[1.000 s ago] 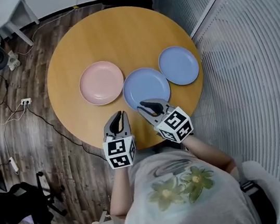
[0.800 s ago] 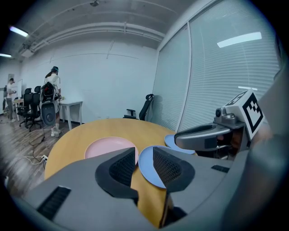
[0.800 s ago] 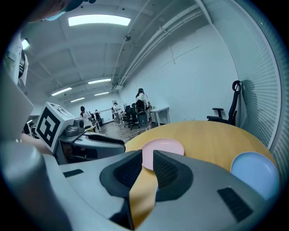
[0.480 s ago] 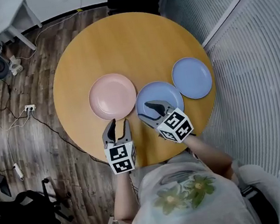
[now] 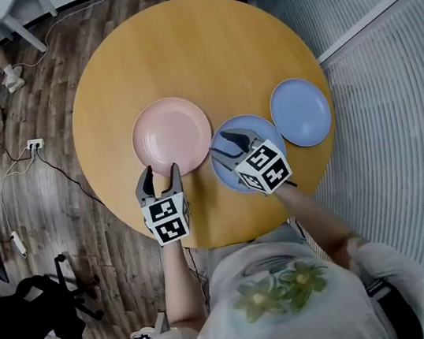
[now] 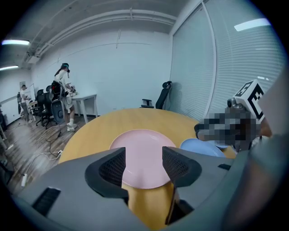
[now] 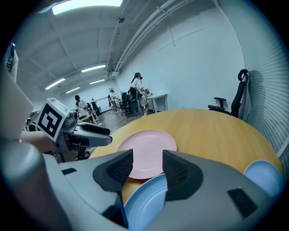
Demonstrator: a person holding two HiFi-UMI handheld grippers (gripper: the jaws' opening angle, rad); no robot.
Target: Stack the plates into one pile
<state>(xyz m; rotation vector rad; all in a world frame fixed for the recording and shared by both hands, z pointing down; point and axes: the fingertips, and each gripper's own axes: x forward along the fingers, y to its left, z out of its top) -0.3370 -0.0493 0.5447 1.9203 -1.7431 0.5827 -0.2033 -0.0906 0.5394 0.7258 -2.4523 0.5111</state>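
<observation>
Three plates on round table point(image 5: 185, 49): pink plate point(image 5: 172, 135), middle blue plate point(image 5: 268, 133), outer blue plate point(image 5: 301, 111). Left gripper point(image 5: 158, 173) at pink rim, right gripper point(image 5: 222, 144) over middle one (partly hiding it); both jaws just opened wide, empty. Power strip point(image 5: 35, 143) on floor.

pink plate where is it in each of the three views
Head view: pink plate left of centre, just left of the nearer blue plate.
Left gripper view: pink plate at centre, low in the picture, with that blue plate at its right.
Right gripper view: pink plate at centre, with that blue plate below it.
Shared landmark: the nearer blue plate, next to the pink one in all three.
</observation>
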